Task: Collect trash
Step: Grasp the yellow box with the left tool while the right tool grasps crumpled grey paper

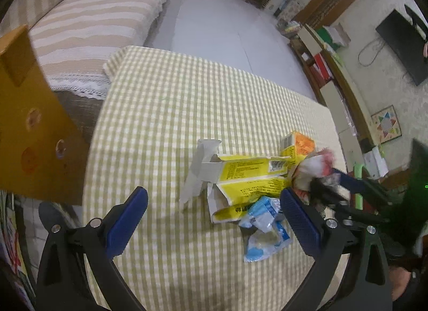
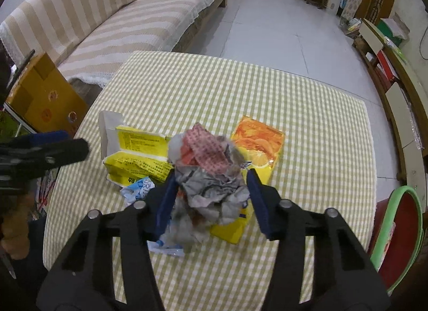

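Observation:
On the green-checked table lies a pile of trash: a torn yellow carton, an orange-yellow juice box, and a blue-white wrapper. My right gripper is shut on a crumpled wad of grey and pink wrapper, which also shows blurred in the left wrist view, just above the pile. My left gripper is open and empty, low over the table beside the carton.
A brown cardboard box stands off the table's left edge. A striped sofa lies behind. A red bin with a green rim stands at the table's right. Shelves line the right wall.

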### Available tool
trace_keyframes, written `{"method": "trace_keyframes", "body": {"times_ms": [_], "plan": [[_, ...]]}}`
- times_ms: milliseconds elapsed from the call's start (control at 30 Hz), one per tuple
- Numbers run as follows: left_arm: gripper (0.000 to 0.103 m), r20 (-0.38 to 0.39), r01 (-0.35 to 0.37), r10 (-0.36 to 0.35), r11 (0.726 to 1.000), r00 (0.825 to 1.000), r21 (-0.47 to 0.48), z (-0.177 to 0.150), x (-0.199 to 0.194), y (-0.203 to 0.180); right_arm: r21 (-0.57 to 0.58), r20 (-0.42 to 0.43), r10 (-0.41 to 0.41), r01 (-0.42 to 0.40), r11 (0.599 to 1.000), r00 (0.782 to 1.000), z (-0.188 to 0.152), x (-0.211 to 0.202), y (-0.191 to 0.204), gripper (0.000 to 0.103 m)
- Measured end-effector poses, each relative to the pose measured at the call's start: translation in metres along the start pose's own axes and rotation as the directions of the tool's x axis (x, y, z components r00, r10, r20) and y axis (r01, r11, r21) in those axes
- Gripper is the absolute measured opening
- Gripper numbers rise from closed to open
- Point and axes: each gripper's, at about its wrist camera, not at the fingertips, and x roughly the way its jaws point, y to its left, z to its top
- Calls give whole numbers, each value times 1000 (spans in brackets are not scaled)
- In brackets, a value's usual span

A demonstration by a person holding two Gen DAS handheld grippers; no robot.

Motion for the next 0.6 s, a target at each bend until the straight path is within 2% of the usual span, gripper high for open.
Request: {"method": "trace_keyframes", "body": {"times_ms": [200,300,500,600], "plan": [[95,-47,38,-36,999,998,39,16,26,2,25,26,0,-1,1000,1000,-3,-18,-13,49],[95,-69,99,-94,992,993,72,24,36,3,34,34,-8,7,999,999,-4,-23,-19,49],[93,-132,233,-218,965,967,117,31,57,-3,59,31,-25,24,998,999,-8,-25,-32,49],[80,-168,253,-229,958,959,135,28,67,-11,66,27,-31,29,997,999,-10,-25,-35,49]]}}
